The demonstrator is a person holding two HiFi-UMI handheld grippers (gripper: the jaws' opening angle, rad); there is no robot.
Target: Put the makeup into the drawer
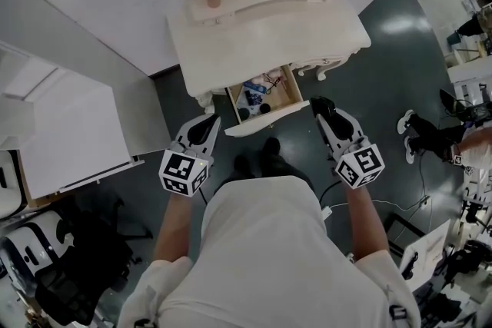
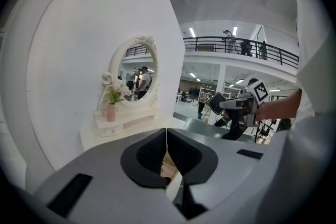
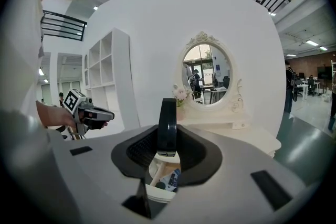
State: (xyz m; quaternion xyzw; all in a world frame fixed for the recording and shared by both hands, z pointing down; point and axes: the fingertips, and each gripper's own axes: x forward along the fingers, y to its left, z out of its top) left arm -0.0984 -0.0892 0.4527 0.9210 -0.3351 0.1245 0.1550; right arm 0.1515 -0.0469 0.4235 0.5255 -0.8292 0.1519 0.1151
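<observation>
The right gripper (image 1: 323,107) clamps a dark makeup compact (image 3: 167,126) on edge near the open drawer (image 1: 269,117), while the left gripper (image 1: 204,125), left of it, is closed and empty.

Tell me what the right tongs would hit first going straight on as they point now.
Probably the white dressing table, at its front edge above the open drawer, though depth is unclear. The dark compact in the right tongs would touch first.

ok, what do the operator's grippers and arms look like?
Both the left gripper and right gripper have light grey shells, black at the front, each carrying a white cube printed with black square markers. The person wears a pale short-sleeved T-shirt.
</observation>
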